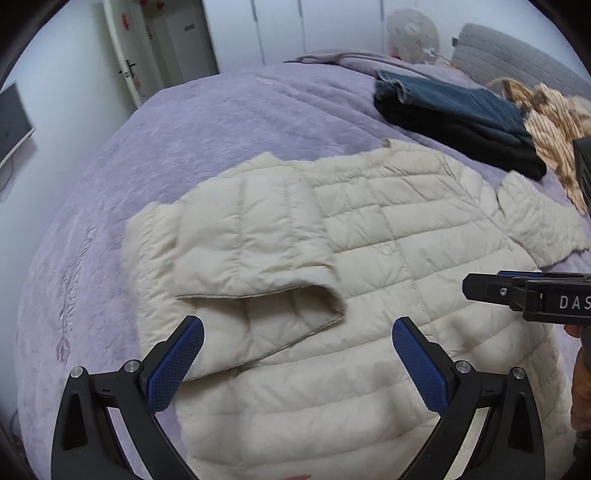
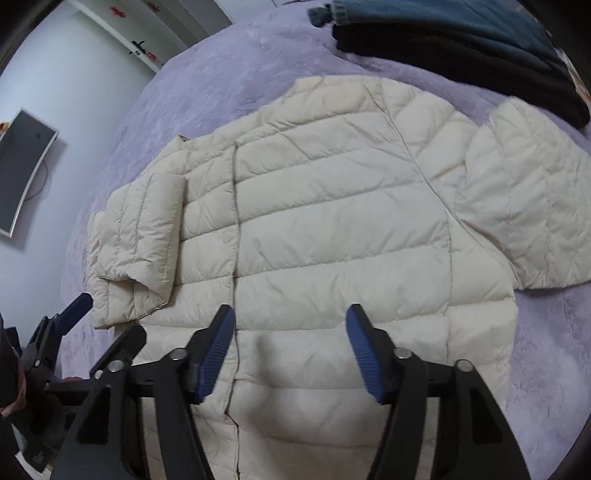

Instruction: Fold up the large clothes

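Note:
A cream quilted puffer jacket [image 1: 388,229] lies flat, front up, on the purple bedspread [image 1: 221,122]. Its left sleeve [image 1: 251,243] is folded across the chest, cuff opening toward me. The other sleeve [image 2: 528,206] lies spread out to the right. My left gripper [image 1: 297,328] is open and empty just above the folded sleeve's cuff. My right gripper [image 2: 290,317] is open and empty above the jacket's lower front, beside the closure seam [image 2: 235,221]. The right gripper also shows in the left wrist view [image 1: 480,288], and the left gripper in the right wrist view [image 2: 79,306].
A folded pile of dark clothes, blue on black [image 1: 458,118], lies at the far side of the bed. A striped orange-and-white cloth [image 1: 554,136] lies beside it. A grey headboard [image 1: 517,55], a white fan [image 1: 410,33] and a wall screen [image 2: 22,173] surround the bed.

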`<state>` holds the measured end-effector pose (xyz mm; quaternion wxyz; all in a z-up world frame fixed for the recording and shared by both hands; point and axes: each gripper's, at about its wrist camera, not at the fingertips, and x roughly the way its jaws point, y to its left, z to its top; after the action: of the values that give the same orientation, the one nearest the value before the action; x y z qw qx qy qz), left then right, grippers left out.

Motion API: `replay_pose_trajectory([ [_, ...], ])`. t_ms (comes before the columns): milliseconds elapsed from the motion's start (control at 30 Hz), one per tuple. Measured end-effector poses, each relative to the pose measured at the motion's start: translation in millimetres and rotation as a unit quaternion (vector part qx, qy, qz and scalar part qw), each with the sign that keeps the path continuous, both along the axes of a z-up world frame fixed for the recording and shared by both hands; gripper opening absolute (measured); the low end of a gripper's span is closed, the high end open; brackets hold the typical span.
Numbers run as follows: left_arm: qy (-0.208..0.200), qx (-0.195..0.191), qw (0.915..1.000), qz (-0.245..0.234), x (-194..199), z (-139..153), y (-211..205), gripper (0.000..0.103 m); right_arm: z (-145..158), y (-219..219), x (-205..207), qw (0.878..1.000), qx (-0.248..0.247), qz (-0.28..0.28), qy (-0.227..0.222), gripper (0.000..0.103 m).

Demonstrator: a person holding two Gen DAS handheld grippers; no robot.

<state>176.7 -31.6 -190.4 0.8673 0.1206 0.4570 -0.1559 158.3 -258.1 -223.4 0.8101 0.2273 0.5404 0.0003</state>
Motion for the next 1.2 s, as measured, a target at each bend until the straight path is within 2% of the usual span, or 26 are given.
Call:
replay_pose_trajectory([
  [133, -0.011, 0.006, 0.995, 0.099, 10, 4, 62, 0.102, 28, 51, 20, 0.994, -0.061, 0.085, -0.045, 0.077],
  [200, -0.008, 0.004, 0.9891, 0.147, 14, 1, 92, 0.102, 37, 86, 27, 0.983, -0.105, 0.14, -0.064, 0.078],
  [300, 0.016, -0.005, 0.9814, 0.191, 18, -12, 127, 0.102, 36, 136, 38, 0.958, -0.179, 0.208, -0.081, 0.078],
  [433, 0.031, 0.023, 0.9828, 0.18, 13, -33, 133, 0.102, 19, 183, 55, 0.927, -0.253, 0.264, -0.089, 0.078],
  [500, 0.04, 0.041, 0.985, 0.163, 13, -46, 125, 0.102, 7, 198, 64, 0.911, -0.293, 0.278, -0.085, 0.078],
  [567, 0.041, 0.044, 0.9858, 0.157, 15, -53, 121, 0.102, -3, 208, 70, 0.897, -0.329, 0.282, -0.085, 0.078],
  [600, 0.042, 0.042, 0.9853, 0.16, 19, -56, 120, 0.102, -6, 210, 72, 0.892, -0.346, 0.278, -0.088, 0.074],
  [633, 0.042, 0.039, 0.9841, 0.168, 24, -57, 121, 0.102, -7, 211, 72, 0.889, -0.356, 0.273, -0.094, 0.065],
  [667, 0.041, 0.034, 0.9825, 0.178, 28, -58, 123, 0.102, -7, 210, 73, 0.888, -0.362, 0.266, -0.094, 0.032],
  [700, 0.041, 0.032, 0.9806, 0.189, 33, -60, 125, 0.102, -7, 207, 75, 0.892, -0.364, 0.252, -0.092, 0.012],
  [867, 0.044, 0.036, 0.9744, 0.217, 44, -66, 136, 0.102, 17, 154, 71, 0.945, -0.272, 0.143, -0.109, 0.009],
  [933, 0.045, 0.04, 0.9738, 0.219, 46, -68, 138, 0.102, 19, 121, 63, 0.968, -0.219, 0.08, -0.097, 0.009],
  [1000, 0.046, 0.044, 0.9732, 0.221, 49, -71, 139, 0.102, 14, 88, 55, 0.983, -0.165, 0.017, -0.077, 0.009],
  [1067, 0.046, 0.047, 0.9731, 0.221, 53, -72, 140, 0.102, 4, 59, 45, 0.991, -0.117, -0.04, -0.054, 0.009],
  [1200, 0.043, 0.06, 0.975, 0.21, 52, -72, 137, 0.102, -23, 18, 26, 0.993, -0.026, -0.116, -0.017, 0.009],
])
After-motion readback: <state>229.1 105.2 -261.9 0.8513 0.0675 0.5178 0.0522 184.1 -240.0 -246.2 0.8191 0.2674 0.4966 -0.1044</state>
